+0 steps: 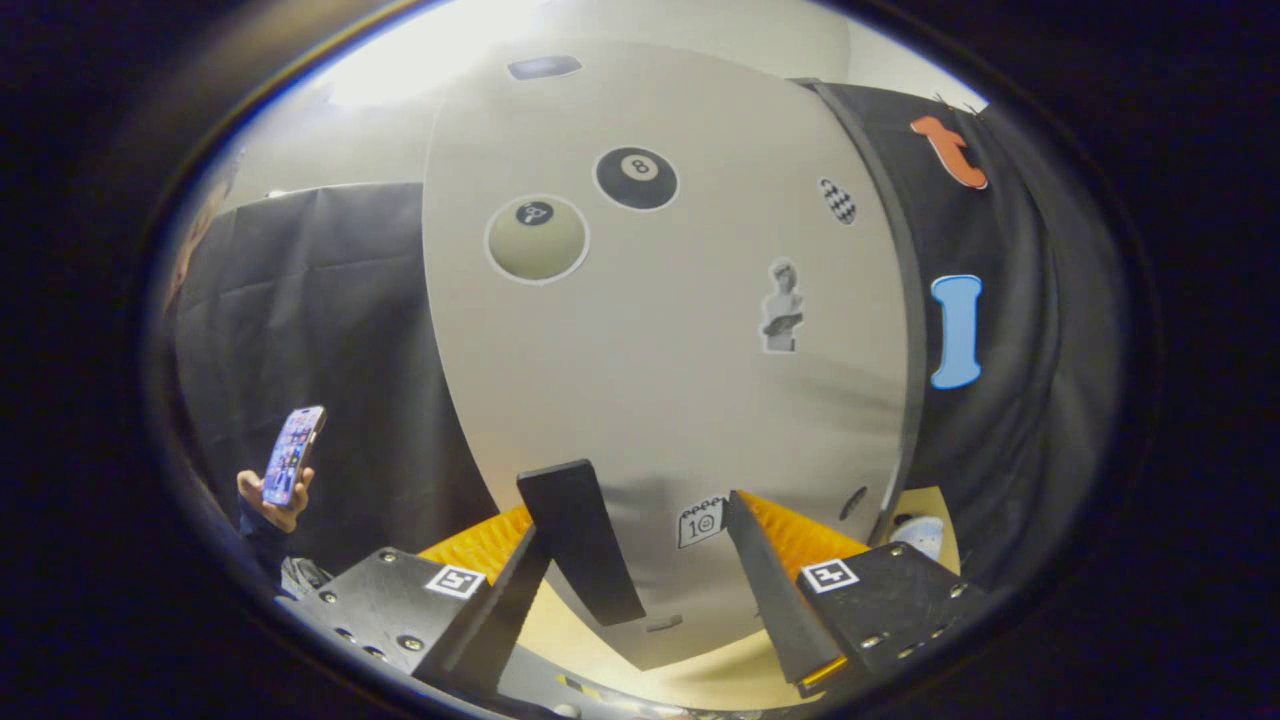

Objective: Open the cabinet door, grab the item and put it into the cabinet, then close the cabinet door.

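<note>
Jaws released, wide gap, nothing between them; gripper [640, 580] sits right up against the cabinet door [660, 330]. Dark handle [580, 540] on the door stands just ahead of the left finger, tilted, not pinched. Door face is pale grey with stickers: 8-ball [636, 178], cream ball [537, 239], a bust [782, 306], a small checkered oval [838, 200]. Light wood surface [720, 675] under the door's lower edge. Off left, well apart, a hand [275, 500] holds up a phone [292, 455]. Item for the cabinet: can't tell.
</note>
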Demonstrator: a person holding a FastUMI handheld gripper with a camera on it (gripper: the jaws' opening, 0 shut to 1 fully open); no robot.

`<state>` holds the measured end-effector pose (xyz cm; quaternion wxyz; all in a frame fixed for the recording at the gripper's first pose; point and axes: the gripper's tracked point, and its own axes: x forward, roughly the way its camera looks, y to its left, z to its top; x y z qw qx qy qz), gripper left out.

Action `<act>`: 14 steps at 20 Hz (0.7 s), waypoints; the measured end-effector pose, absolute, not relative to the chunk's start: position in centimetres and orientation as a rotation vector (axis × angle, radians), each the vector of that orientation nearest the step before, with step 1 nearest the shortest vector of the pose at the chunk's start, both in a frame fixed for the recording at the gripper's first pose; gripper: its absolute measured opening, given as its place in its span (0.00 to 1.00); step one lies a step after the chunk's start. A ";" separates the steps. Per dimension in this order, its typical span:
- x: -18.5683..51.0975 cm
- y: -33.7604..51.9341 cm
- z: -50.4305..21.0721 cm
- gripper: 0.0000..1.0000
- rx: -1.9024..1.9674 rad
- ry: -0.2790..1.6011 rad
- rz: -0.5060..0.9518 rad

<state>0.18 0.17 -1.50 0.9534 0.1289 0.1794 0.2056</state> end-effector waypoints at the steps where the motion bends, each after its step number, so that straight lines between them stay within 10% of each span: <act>1: 1.2 0.8 -1.8 0.99 0.264 0.364 0.422; 14: 6.4 5.9 -3.1 0.99 0.142 0.322 0.339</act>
